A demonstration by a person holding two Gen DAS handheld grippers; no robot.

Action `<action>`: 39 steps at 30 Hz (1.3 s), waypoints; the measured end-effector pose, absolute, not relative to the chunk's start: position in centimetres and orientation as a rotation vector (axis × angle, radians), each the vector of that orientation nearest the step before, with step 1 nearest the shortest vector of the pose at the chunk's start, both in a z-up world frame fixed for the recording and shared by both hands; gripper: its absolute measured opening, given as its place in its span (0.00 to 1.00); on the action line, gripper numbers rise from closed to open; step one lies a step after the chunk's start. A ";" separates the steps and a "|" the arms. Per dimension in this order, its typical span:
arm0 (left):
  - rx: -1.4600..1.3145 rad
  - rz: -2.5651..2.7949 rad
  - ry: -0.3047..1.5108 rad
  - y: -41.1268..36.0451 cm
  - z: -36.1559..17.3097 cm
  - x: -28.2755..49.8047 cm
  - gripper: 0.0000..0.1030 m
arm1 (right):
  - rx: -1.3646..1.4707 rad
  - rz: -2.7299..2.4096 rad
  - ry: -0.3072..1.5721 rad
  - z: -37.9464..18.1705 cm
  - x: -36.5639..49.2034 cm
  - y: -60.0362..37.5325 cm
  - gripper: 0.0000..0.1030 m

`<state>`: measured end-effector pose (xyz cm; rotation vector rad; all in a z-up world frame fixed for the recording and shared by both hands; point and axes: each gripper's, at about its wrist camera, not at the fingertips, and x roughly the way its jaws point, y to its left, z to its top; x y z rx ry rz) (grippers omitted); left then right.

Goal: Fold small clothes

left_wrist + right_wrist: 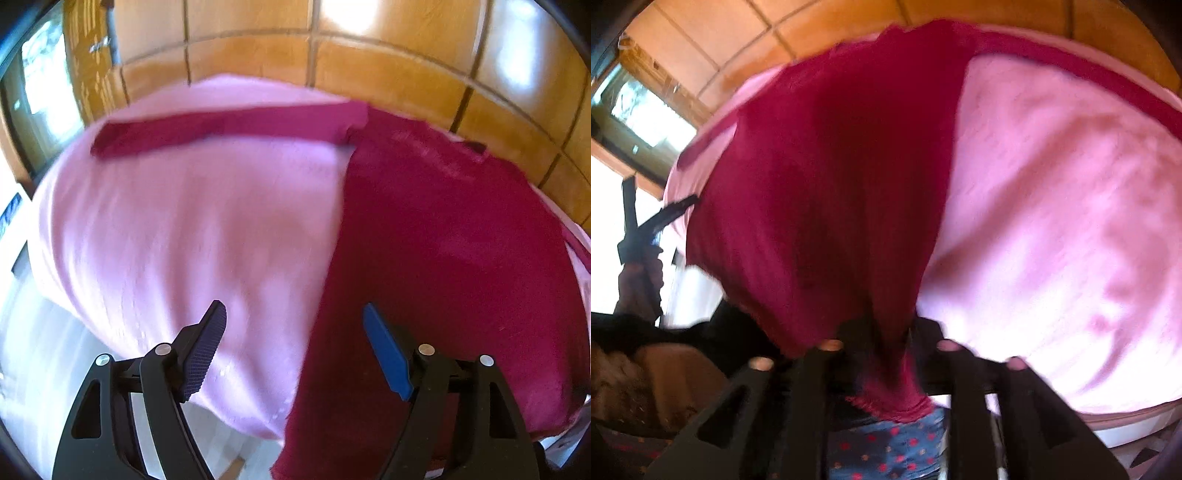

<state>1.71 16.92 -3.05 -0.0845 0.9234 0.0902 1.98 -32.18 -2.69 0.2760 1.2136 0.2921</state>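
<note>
A dark red garment (443, 258) lies on a pale pink cloth (184, 229) that covers the work surface, and one long sleeve (229, 127) stretches left along the far side. In the left wrist view the garment's straight left edge runs from the far middle down to the near edge, where its hem hangs over the pink cloth's rim. The left gripper (295, 347) hovers above that edge with its jaws wide and nothing between them; bare pink cloth lies open to its left. The right gripper (886, 354) appears clamped on a bunched near edge of the garment (827, 184), though blur hides the fingertips. Pink cloth (1052, 206) spreads free on its right. Orange floor tiles (388, 66) lie beyond the far rim.
</note>
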 end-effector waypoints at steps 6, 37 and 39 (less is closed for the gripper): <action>-0.070 -0.009 0.903 13.3 -2.5 3.8 0.74 | 0.583 0.004 1.020 -2.0 5.3 -43.4 0.51; -0.094 -0.195 0.970 6.9 -4.3 7.5 0.81 | 0.664 -0.258 0.718 2.5 21.5 -54.0 0.05; -0.093 -0.204 0.951 6.9 -3.9 7.6 0.82 | 0.642 -0.188 0.723 2.7 22.8 -51.0 0.05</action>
